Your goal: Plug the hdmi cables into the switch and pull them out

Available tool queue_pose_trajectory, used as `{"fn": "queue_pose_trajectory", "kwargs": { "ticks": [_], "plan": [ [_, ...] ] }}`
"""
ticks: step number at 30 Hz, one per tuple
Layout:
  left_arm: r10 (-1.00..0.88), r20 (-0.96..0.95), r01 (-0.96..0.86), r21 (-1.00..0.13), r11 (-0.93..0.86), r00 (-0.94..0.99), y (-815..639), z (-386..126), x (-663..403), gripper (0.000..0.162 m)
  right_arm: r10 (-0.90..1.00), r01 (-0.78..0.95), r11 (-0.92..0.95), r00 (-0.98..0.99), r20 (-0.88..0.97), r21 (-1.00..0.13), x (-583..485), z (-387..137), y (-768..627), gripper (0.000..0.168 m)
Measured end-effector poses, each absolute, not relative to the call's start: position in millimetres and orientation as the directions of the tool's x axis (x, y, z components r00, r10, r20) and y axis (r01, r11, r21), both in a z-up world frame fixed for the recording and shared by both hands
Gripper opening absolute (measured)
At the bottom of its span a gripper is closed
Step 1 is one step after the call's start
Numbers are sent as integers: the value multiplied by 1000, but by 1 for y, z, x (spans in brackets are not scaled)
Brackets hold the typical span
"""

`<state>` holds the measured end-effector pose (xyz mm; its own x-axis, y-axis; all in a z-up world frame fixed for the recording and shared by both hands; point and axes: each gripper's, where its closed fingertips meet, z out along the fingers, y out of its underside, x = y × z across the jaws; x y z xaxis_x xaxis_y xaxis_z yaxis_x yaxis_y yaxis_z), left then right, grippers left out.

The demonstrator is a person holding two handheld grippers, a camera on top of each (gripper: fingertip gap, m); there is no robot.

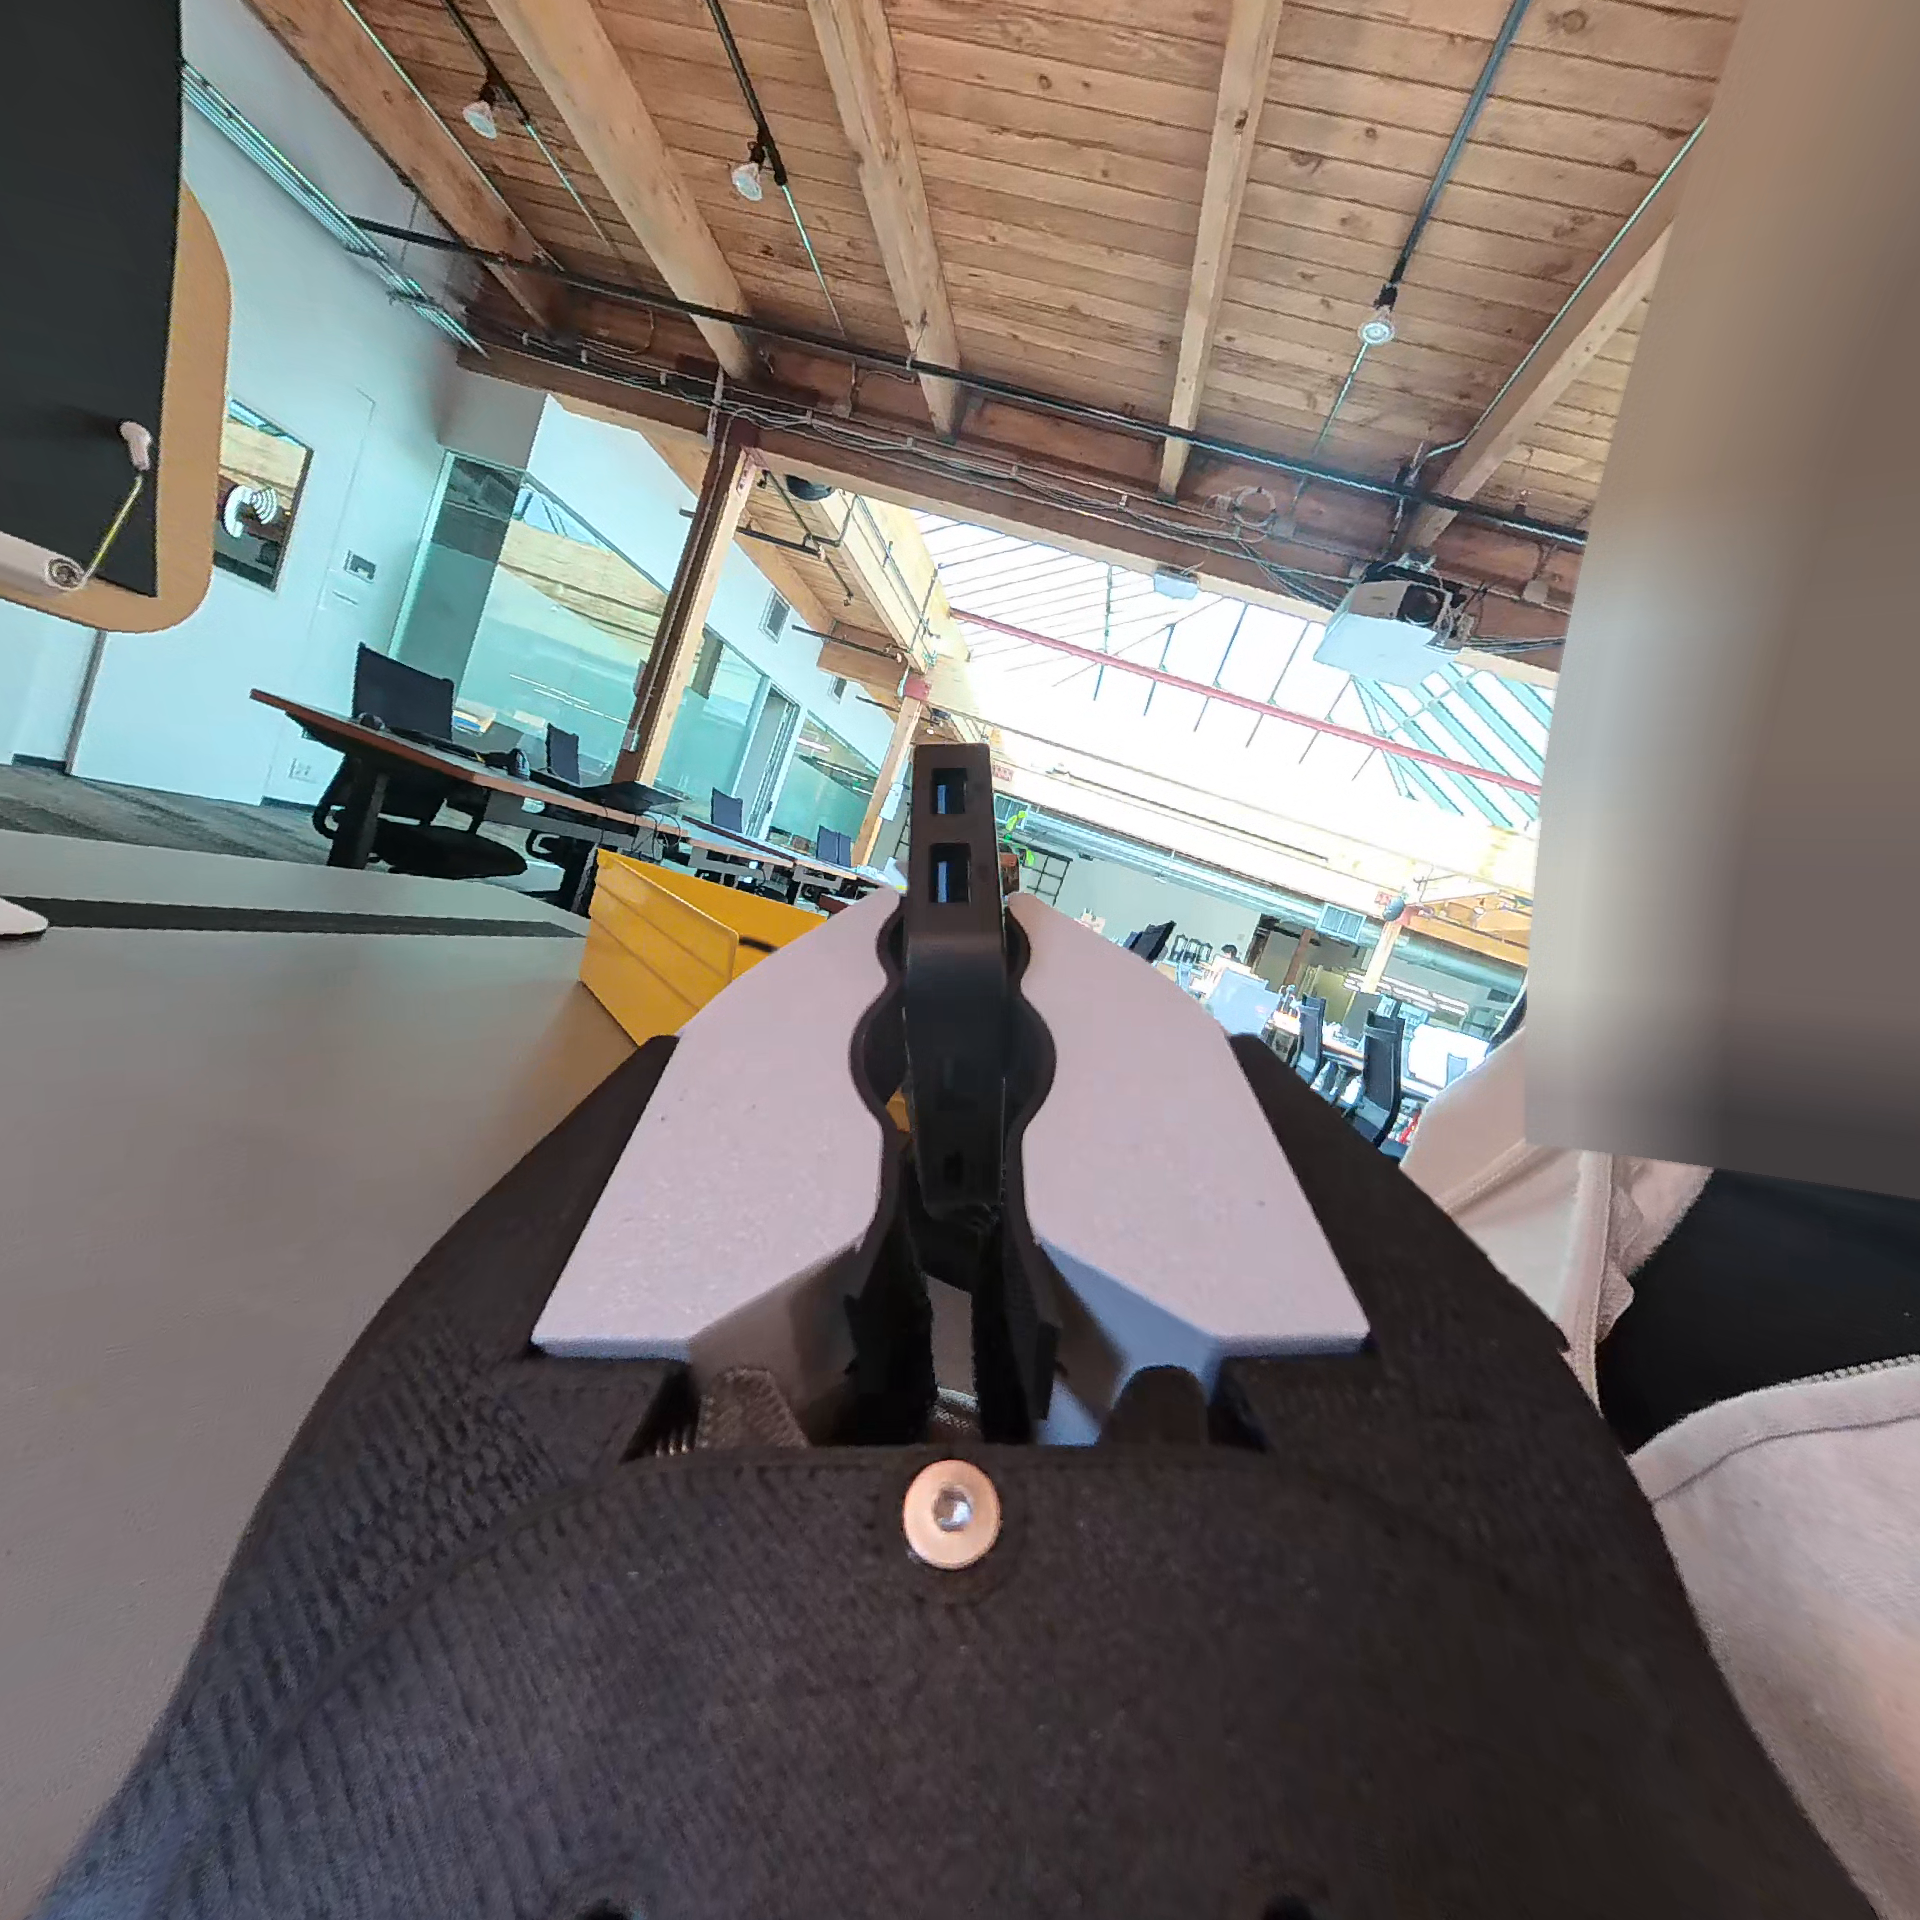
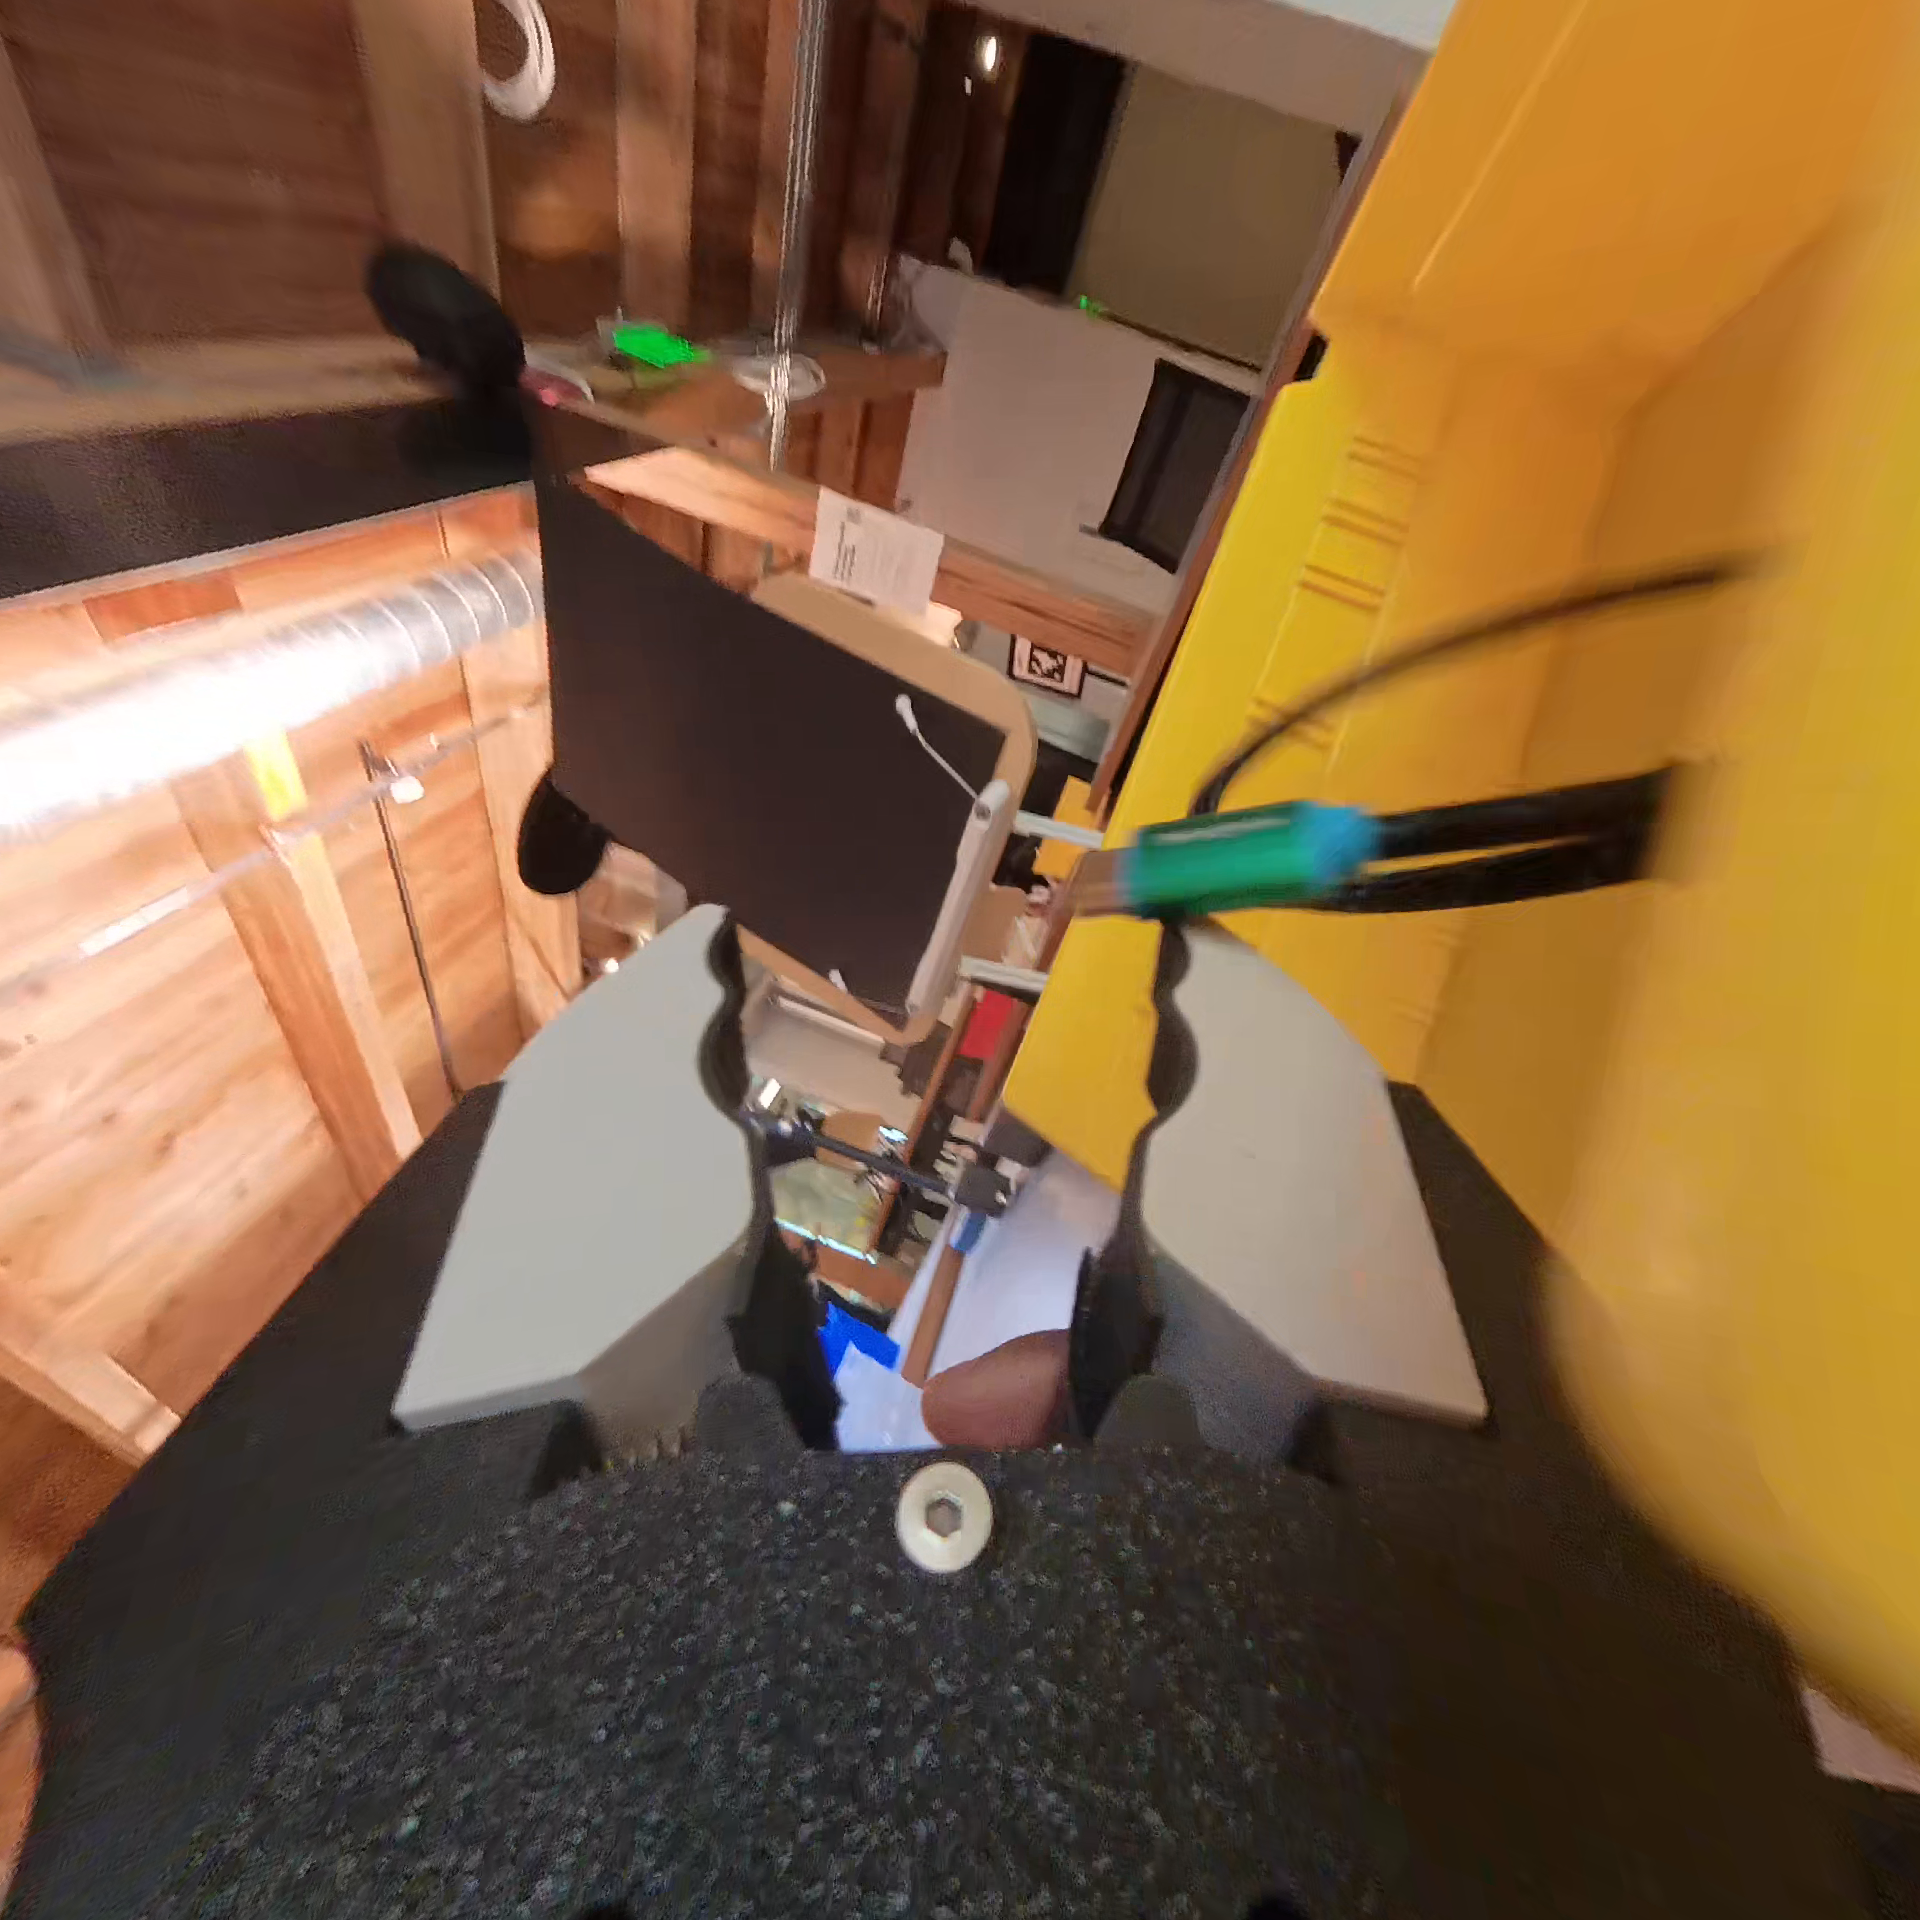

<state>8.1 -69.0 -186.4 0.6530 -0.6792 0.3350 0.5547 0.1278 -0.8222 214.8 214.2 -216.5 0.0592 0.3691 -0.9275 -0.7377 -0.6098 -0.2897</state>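
Jaws of the left gripper [image 1: 951,935] clamp the black switch [image 1: 954,940] beside a yellow bin [image 1: 665,951]; right gripper [image 2: 940,1039] jaws gape, the bin wall [image 2: 1621,520] and a green-ended cable [image 2: 1236,857] crowding them.

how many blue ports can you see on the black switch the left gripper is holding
2. Both sit on the narrow end of the switch that sticks out past the left gripper: upper blue port, lower blue port just beneath it. Other faces are hidden, so more may exist.
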Motion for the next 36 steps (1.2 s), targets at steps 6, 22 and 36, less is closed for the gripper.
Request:
{"fn": "queue_pose_trajectory", "kwargs": {
  "ticks": [6,22,36],
  "plan": [
    [-669,350,571,-810,136,656,-68,-186,4,14,546,-648,-497,283,-788,-577,204,-180,186,92],
    [-726,288,551,-822,148,624,-77,-181,16,14,852,210,-213,-438,-287,-954,23,-209,-65,59],
    [-699,411,669,-732,130,585,-72,-178,-5,42,959,-372,158,280,51,-915,139,-44,96,14]
  ]
}}
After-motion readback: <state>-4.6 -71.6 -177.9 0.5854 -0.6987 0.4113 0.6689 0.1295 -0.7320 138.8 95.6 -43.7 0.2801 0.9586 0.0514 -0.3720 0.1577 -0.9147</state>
